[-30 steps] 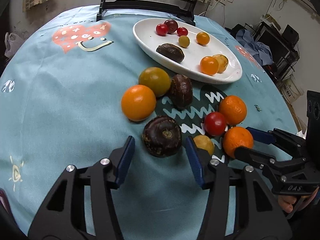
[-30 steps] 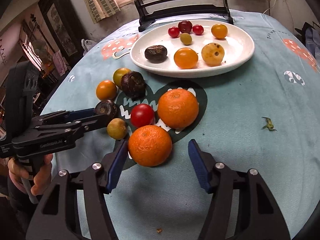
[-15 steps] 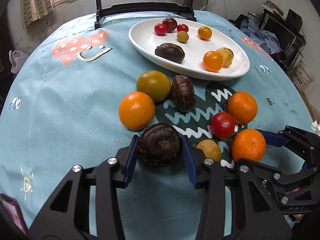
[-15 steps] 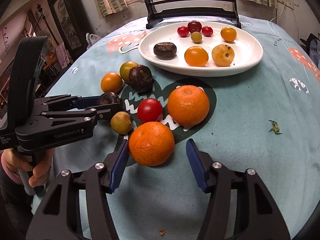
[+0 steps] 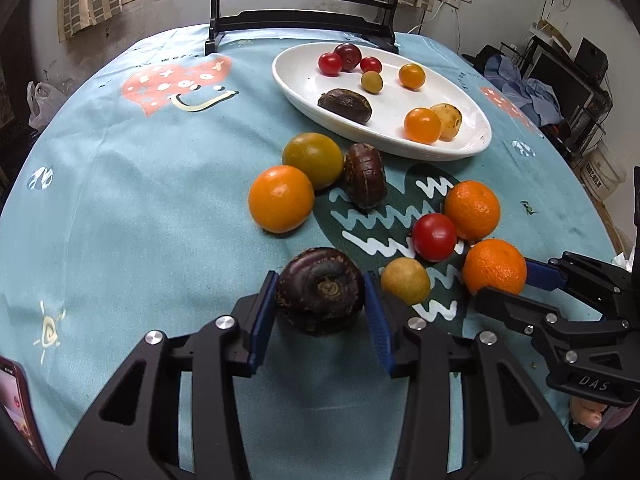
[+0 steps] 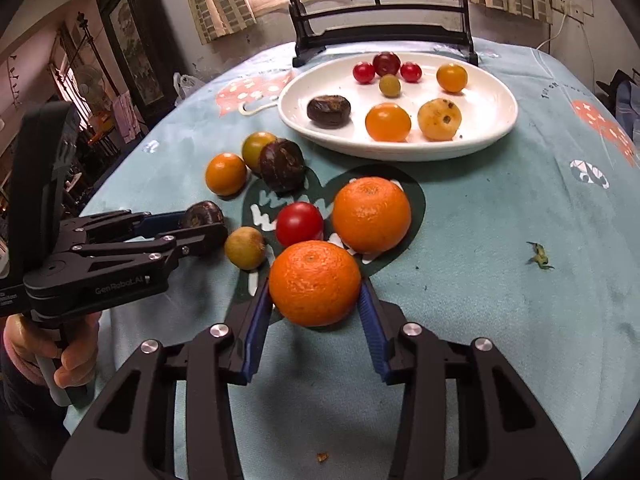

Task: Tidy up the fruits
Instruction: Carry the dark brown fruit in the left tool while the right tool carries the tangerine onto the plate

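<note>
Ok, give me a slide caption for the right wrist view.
Right tool closes on an orange; white plate beyond.

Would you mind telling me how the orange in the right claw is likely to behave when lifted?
The orange looks round, so it may roll if released on the tablecloth. Its dimpled peel probably grips the right claw pads well. It seems firm, though a hard squeeze might bruise it.

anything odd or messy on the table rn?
Minor only: a small green stem scrap lies on the tablecloth right of the fruit, plus a brown crumb near the right gripper. The yellow fruit on the white plate has dark blemishes. Nothing spilled.
</note>
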`<state>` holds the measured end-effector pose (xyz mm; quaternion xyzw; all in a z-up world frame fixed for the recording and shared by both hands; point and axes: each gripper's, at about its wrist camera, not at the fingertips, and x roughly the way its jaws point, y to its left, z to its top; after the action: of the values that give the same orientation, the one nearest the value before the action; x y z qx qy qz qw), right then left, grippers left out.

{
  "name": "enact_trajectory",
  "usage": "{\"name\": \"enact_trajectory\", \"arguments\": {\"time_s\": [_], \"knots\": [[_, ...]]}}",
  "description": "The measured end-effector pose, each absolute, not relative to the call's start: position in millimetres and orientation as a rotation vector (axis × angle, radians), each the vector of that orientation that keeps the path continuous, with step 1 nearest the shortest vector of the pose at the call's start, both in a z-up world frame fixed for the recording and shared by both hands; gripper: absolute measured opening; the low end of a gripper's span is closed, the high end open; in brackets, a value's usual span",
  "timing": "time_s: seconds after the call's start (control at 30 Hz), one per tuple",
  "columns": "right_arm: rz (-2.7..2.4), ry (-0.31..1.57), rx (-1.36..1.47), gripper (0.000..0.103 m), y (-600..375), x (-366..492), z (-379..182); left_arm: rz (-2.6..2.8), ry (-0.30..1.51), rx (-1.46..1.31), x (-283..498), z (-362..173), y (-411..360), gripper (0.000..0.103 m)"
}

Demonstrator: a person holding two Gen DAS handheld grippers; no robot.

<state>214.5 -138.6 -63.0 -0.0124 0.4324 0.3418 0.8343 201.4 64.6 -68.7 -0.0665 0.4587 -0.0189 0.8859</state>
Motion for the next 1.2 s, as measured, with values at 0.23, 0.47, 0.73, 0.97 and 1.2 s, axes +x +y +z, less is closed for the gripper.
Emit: {"name": "enact_trajectory", "arguments": {"time_s": [0.23,0.47,0.73,0.97,1.2], "knots": [[0.756,0.847,0.014,0.044,-149.6,211.2,-37.1,-0.095,0.903,-0.198,192.2,-43.9,72.2,0.043],[0.632,0.678,0.031,0.044,-150.7,273.5,1.2,-0.148,0.793,-0.179,249.3,12.6,65.1,0.043],[0.507,0.784,0.031,0.044,-135.2,369.3,-24.8,-0.072,0.903,-0.151,365.8,-16.1,53.8,0.043],[0.496,0.849,0.034,0.047,-128.0,394.5,-44.4,-0.035,0.958,-0.161,390.2,-37.9,56.4,0.059],[0.529,0.738,0.02,0.066,-142.2,343.1,-6.1,0.022,0.855,-0.124,342.8,2.2,66.9,0.096]]}}
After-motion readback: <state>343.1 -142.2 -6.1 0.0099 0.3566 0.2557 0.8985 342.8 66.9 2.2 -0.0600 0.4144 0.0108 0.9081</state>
